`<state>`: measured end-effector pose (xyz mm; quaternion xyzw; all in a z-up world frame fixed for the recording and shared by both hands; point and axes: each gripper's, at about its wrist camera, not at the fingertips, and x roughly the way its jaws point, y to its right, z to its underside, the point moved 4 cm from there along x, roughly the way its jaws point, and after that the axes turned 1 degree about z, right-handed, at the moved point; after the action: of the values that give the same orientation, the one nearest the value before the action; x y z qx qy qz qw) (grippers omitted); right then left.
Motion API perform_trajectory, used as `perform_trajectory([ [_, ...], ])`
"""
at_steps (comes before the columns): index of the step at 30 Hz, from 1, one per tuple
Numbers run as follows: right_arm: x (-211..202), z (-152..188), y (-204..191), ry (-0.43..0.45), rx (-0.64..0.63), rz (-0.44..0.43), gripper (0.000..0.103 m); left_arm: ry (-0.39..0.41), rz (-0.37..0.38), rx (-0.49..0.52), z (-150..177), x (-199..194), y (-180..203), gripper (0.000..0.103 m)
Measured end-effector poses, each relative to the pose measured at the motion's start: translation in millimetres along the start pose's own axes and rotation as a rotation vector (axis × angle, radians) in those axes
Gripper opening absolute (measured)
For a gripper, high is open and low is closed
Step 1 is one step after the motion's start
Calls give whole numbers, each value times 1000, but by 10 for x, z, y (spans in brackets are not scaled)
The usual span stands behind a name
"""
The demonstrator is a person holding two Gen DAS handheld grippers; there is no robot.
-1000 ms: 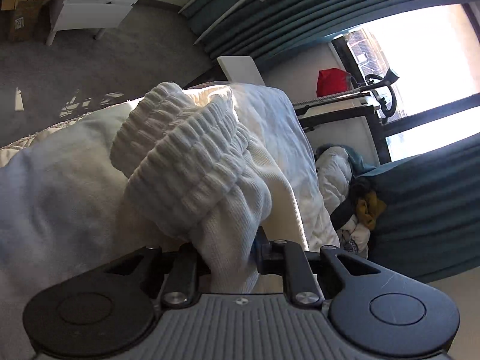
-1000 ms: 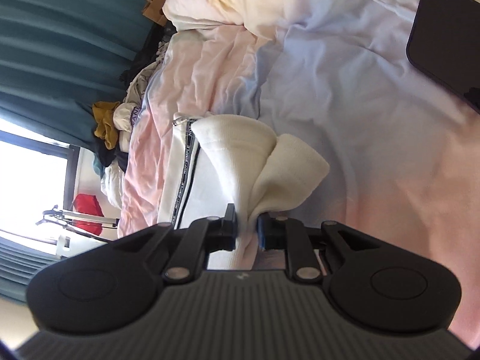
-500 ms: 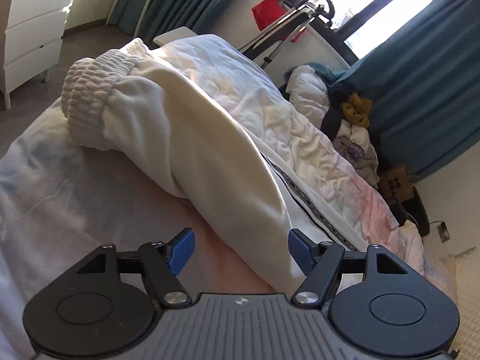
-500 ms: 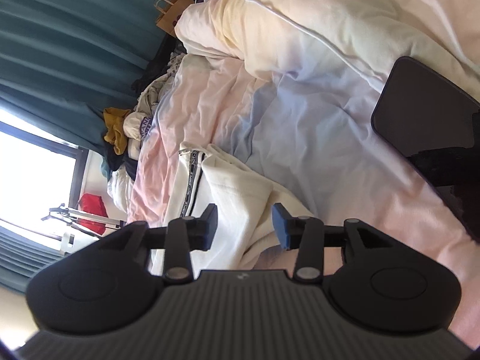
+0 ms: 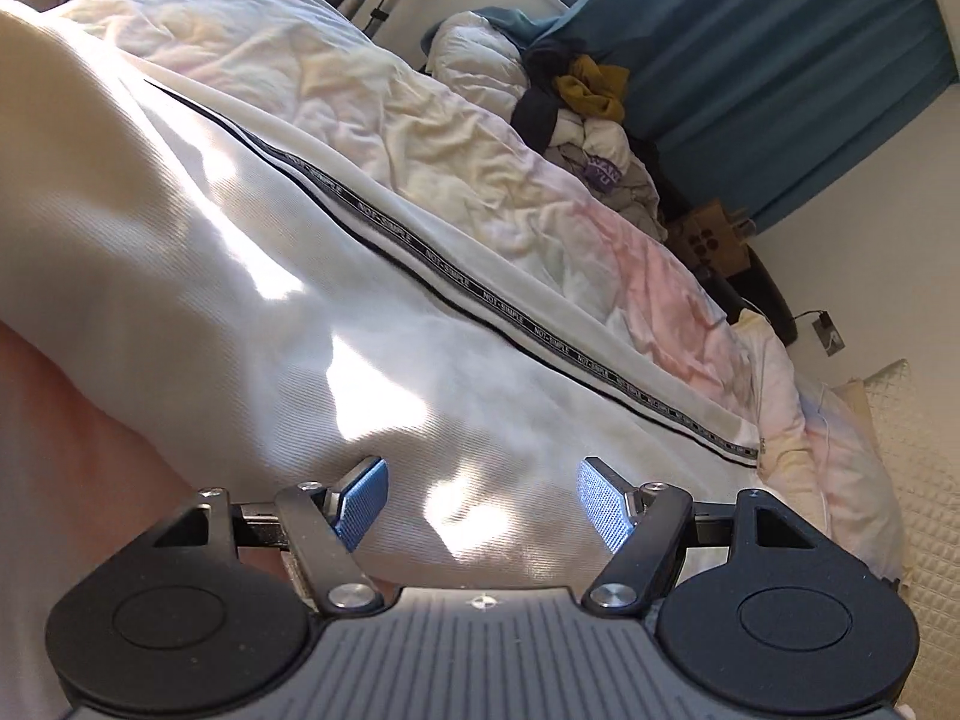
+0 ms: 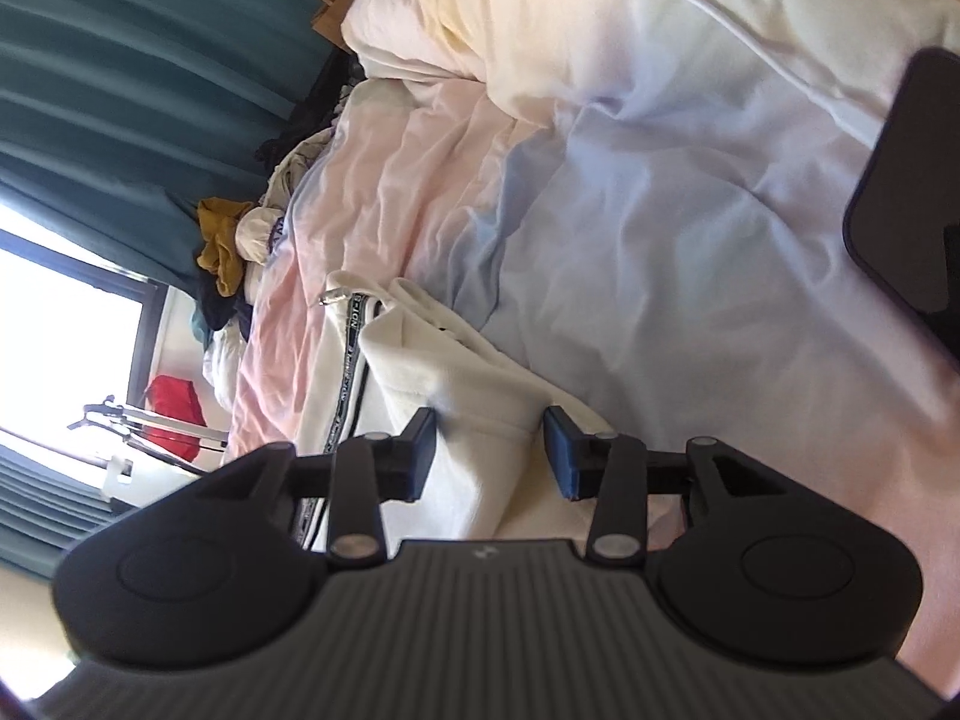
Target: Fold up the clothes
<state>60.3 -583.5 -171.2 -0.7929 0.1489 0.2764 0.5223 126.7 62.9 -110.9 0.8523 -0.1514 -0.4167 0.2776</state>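
Both grippers let go since a second ago: left gripper (image 5: 479, 501) dropped the ribbed cuff and swept along the white track pants (image 5: 252, 276), now hovering with jaws spread wide, nothing between the pads. Right gripper (image 6: 489, 456) released its pinch too; jaws are now closing again, a fold of the pants (image 6: 474, 402) between them, pads not visibly pressing. Pants lie on the bed (image 6: 630, 228), side stripe (image 5: 456, 282) showing, one fold laid over. Judging by that: first fold done, more folds and smoothing left. Laundry pile (image 5: 576, 102) untouched.
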Motion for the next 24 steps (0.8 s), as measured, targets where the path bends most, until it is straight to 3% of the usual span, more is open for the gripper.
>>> perform_trajectory([
  [1, -10, 1, -34, 16, -31, 8, 34, -6, -3, 18, 14, 74, 18, 72],
  [2, -41, -4, -78, 35, -57, 8, 18, -9, -4, 39, 19, 127, 42, 72],
  [4, -117, -14, -163, 70, -92, -9, 12, -11, 1, 76, 32, 159, 76, 72],
  [8, -415, -41, -339, 163, -148, -78, 11, 9, -25, 157, 58, 123, 115, 72],
  [10, -472, -3, -279, 173, -120, -59, 11, 24, -52, 183, 94, 66, 120, 72],
  [14, -374, 128, 52, 138, -21, 24, 11, 31, -71, 219, 145, 1, 126, 72],
  [20, -430, 281, 307, 91, 132, -58, 13, 13, -90, 289, 244, 32, 169, 72],
  [24, -582, 404, 164, 48, 97, -92, 13, 15, -93, 320, 277, 33, 215, 73],
])
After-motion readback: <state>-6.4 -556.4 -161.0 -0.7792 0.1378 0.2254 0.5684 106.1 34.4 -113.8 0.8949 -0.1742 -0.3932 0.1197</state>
